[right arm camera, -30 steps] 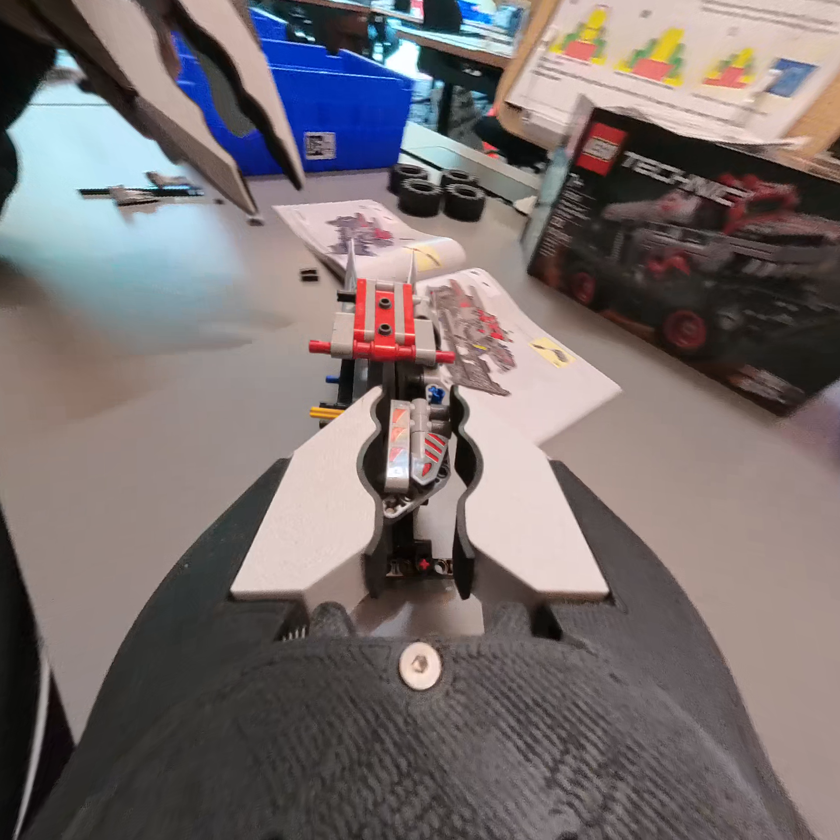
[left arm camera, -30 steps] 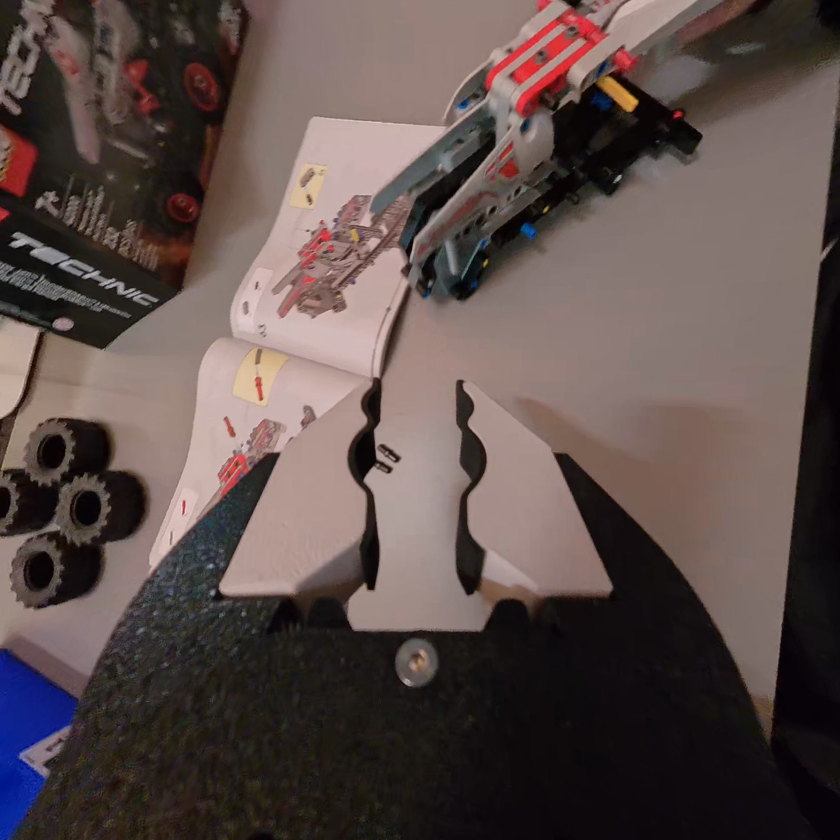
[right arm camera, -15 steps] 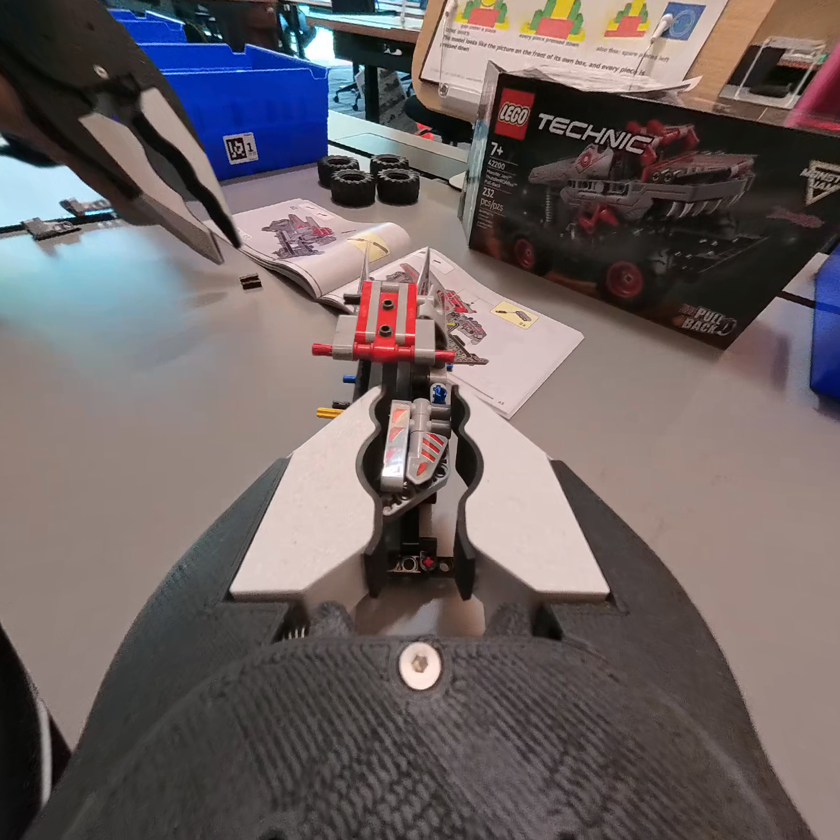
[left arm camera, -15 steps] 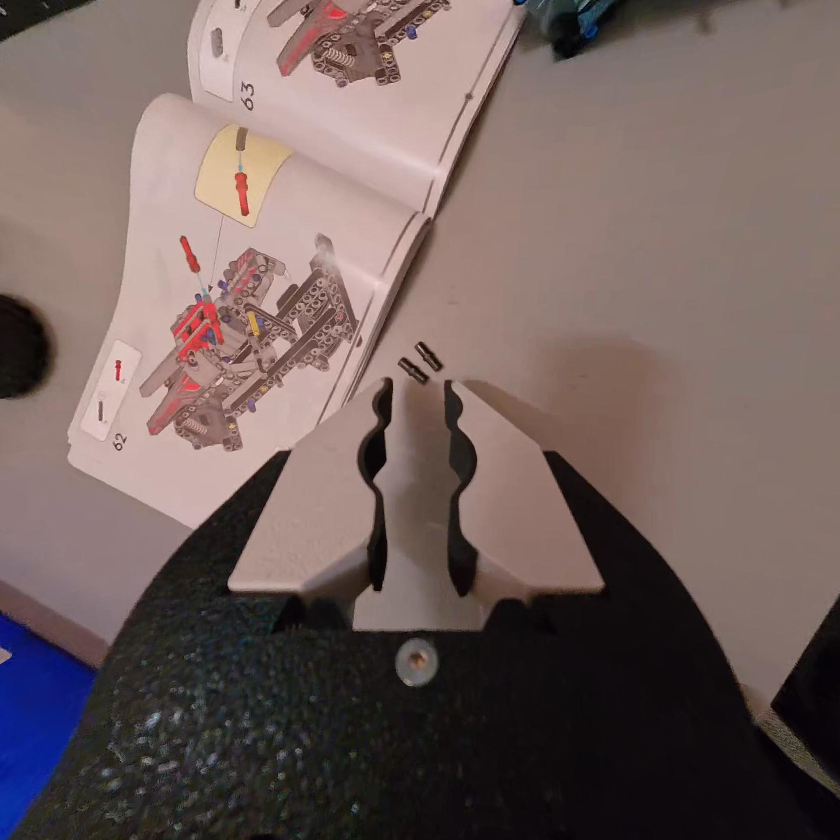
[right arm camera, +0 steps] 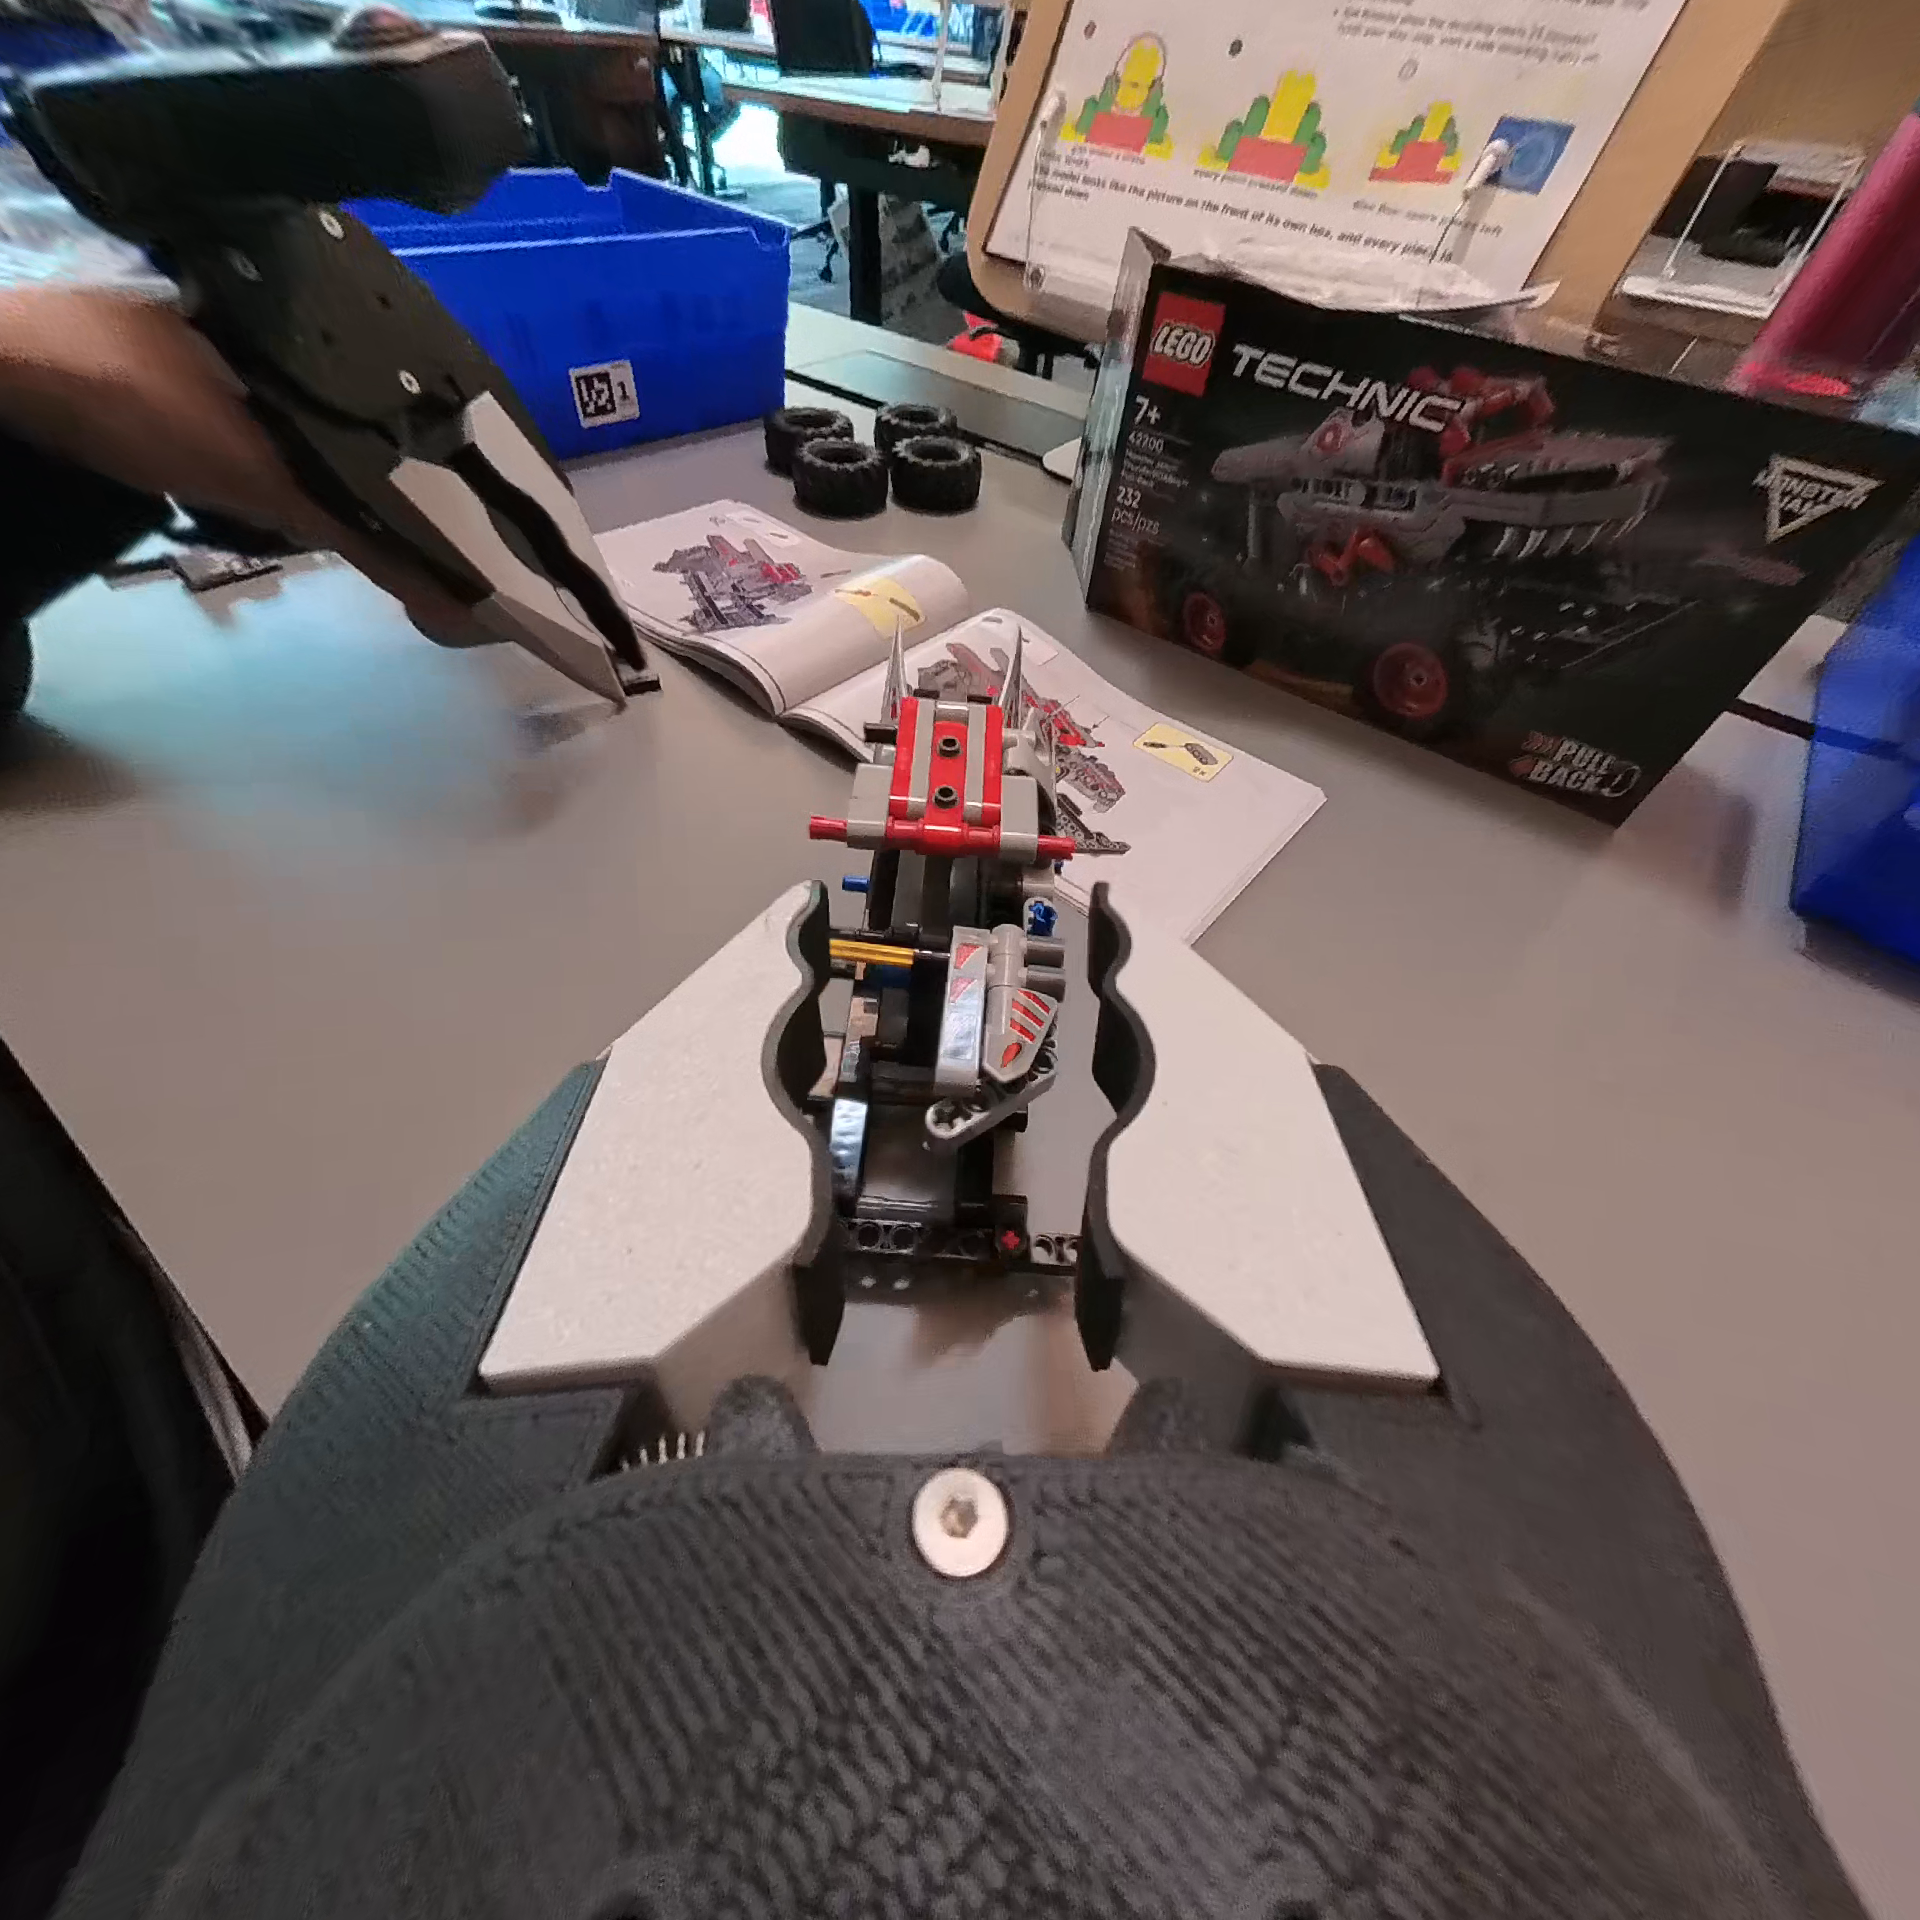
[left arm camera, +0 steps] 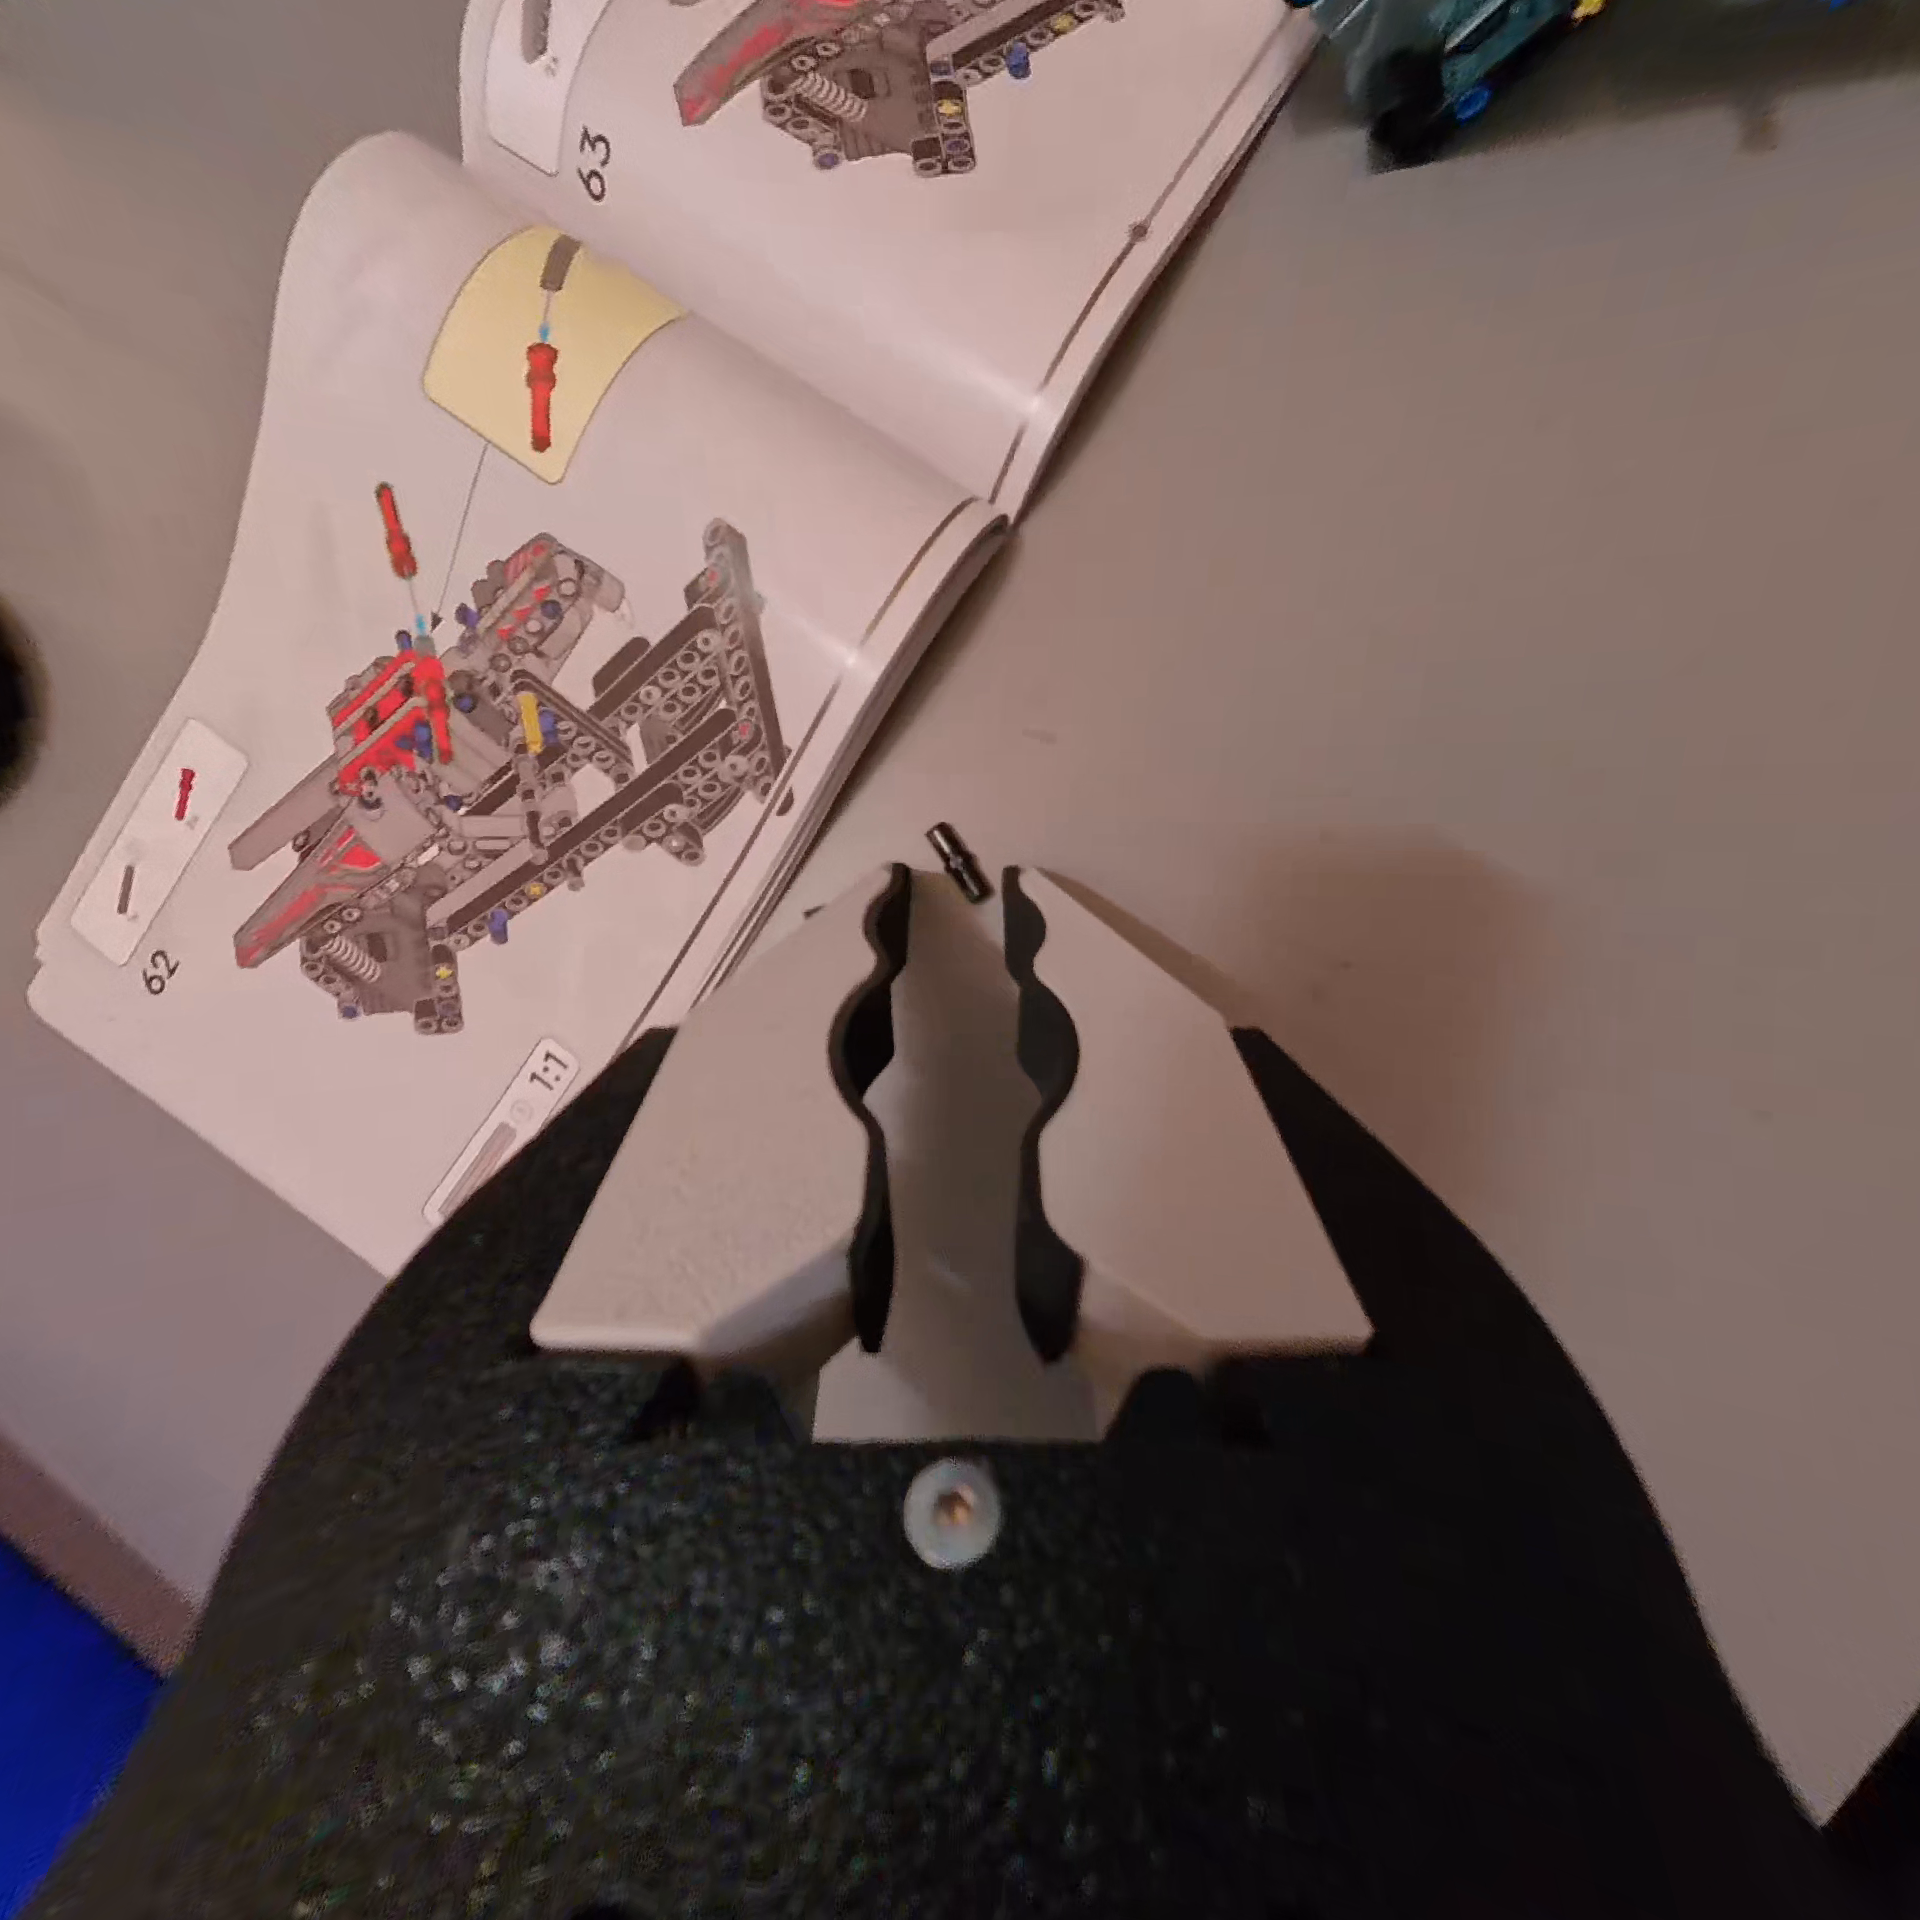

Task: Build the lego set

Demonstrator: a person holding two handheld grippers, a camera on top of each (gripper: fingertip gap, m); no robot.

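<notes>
My left gripper (left arm camera: 954, 883) is open with a narrow gap, tips low over the grey table (left arm camera: 1455, 623). A small black pin (left arm camera: 958, 857) lies on the table just ahead of the tips; neither pad presses on it. In the right wrist view the left gripper (right arm camera: 623, 675) has its tips down at the table by a small black piece (right arm camera: 642, 681). My right gripper (right arm camera: 956, 899) is open wide. The red, grey and black lego model (right arm camera: 940, 779) stands on the table between its fingers, with a gap showing at the right pad.
The open instruction booklet (left arm camera: 582, 644) lies left of the pin and shows behind the model (right arm camera: 831, 623). The set's box (right arm camera: 1455, 520) stands at the back right, several black tyres (right arm camera: 873, 457) and a blue bin (right arm camera: 623, 301) behind. Another blue bin (right arm camera: 1860, 810) sits at the right edge. The left gripper's tips are roughly 25 centimetres from the right gripper's.
My right jaws have opened wide off the model's grey and red panel; the model stays on the table. My left gripper has moved down toward the pins; only one pin now shows.
</notes>
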